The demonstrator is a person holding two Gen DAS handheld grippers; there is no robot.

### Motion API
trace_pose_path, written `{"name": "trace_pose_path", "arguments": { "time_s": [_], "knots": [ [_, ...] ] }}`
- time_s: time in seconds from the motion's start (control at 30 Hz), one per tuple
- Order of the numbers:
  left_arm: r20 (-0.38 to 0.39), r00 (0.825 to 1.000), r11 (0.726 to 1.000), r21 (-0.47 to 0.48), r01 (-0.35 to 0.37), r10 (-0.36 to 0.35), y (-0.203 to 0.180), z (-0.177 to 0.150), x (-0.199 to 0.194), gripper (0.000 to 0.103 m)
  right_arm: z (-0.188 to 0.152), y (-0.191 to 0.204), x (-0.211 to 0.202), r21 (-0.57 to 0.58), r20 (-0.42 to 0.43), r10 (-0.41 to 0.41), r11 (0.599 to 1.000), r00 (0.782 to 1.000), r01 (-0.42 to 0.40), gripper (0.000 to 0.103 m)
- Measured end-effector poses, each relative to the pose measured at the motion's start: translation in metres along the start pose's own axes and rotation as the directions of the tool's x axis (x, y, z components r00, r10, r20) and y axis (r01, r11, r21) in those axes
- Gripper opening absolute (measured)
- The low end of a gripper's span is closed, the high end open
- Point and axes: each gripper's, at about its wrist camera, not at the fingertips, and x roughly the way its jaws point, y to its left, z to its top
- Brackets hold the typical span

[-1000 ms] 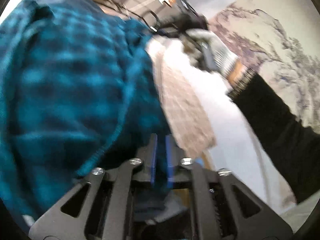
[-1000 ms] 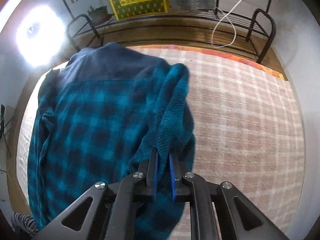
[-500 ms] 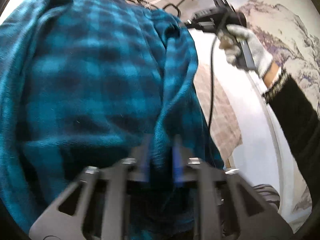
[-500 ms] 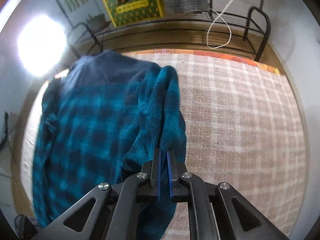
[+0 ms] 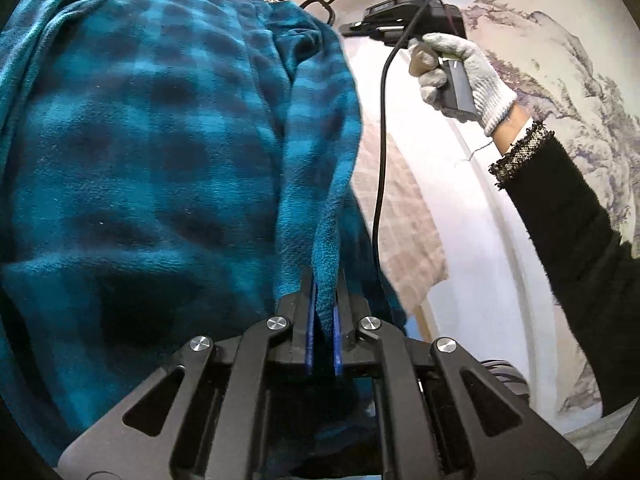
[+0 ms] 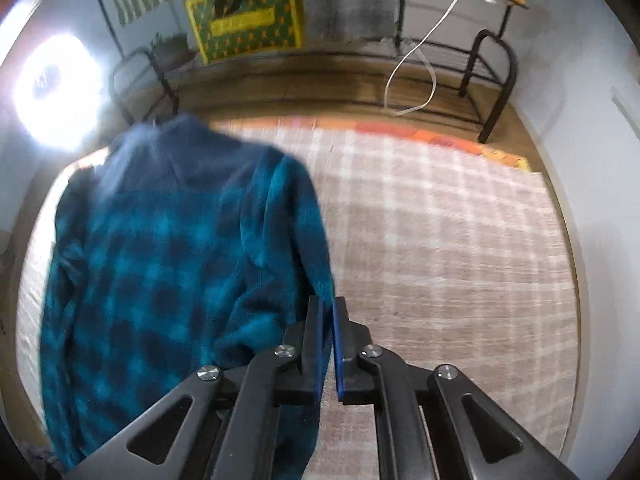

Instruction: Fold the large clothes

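A teal and dark blue checked fleece shirt [image 5: 160, 140] lies spread over a pale checked cloth [image 6: 440, 260]. My left gripper [image 5: 323, 276] is shut on a narrow fold of the shirt's right edge, its jaws closing tight on the fabric between the blue pads. A gloved hand [image 5: 460, 64] holds my right gripper [image 5: 352, 30] raised beyond the shirt's far corner. In the right wrist view the shirt [image 6: 180, 240] hangs blurred, and my right gripper [image 6: 327, 300] is closing on its edge, teal fabric showing between the pads.
A black metal rack [image 6: 488, 80] stands behind the cloth on a wooden floor, with a yellow-green box [image 6: 244, 16] and a loose white cord [image 6: 416, 64]. A bright lamp [image 6: 52, 88] glares at the left. A black cable [image 5: 380, 140] hangs from the right gripper.
My left jaws have closed on the shirt's edge. The right gripper has lifted and drawn the shirt's side with it, and the gloved hand now sits higher in the left wrist view.
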Motion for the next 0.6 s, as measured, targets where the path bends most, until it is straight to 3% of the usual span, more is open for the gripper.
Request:
{"name": "trace_pose_path", "arguments": {
  "time_s": [0.13,0.2,0.23,0.3,0.33,0.4,0.53,0.6],
  "knots": [
    [0.006,1.0,1.0,0.021,-0.009,0.009,-0.005,-0.001,-0.001,0.004,0.012,-0.002,-0.022,0.018,0.059,0.049,0.999,0.997,-0.05,0.001],
    [0.006,1.0,1.0,0.017,-0.011,0.011,-0.004,-0.003,-0.001,0.004,0.014,0.006,-0.017,-0.001,0.04,0.061,0.998,0.997,-0.061,0.027],
    [0.005,1.0,1.0,0.017,-0.011,0.011,-0.005,-0.004,-0.002,0.004,0.013,0.009,-0.011,0.001,0.032,0.048,0.999,0.998,-0.048,0.05],
    [0.005,1.0,1.0,0.018,-0.005,0.005,-0.006,-0.006,-0.005,0.004,0.01,0.016,0.002,-0.011,0.015,0.041,0.999,0.999,-0.04,0.041],
    [0.007,1.0,1.0,0.019,-0.002,0.002,-0.007,-0.006,-0.005,0.004,0.007,0.018,0.009,-0.014,-0.005,0.037,0.999,0.999,-0.037,0.032],
    [0.007,1.0,1.0,0.02,-0.002,0.002,-0.006,-0.006,-0.005,0.004,0.002,0.02,0.025,-0.018,-0.053,0.02,1.0,0.998,-0.021,0.028],
    [0.004,1.0,1.0,0.013,0.0,0.0,-0.002,-0.007,-0.004,0.004,-0.008,0.009,0.04,-0.01,-0.094,0.002,1.0,0.996,-0.003,0.001],
    [0.0,1.0,1.0,0.011,0.006,-0.006,-0.002,-0.007,-0.003,0.004,-0.011,0.002,0.039,0.014,-0.097,0.008,1.0,0.995,-0.007,0.001]
  ]
}}
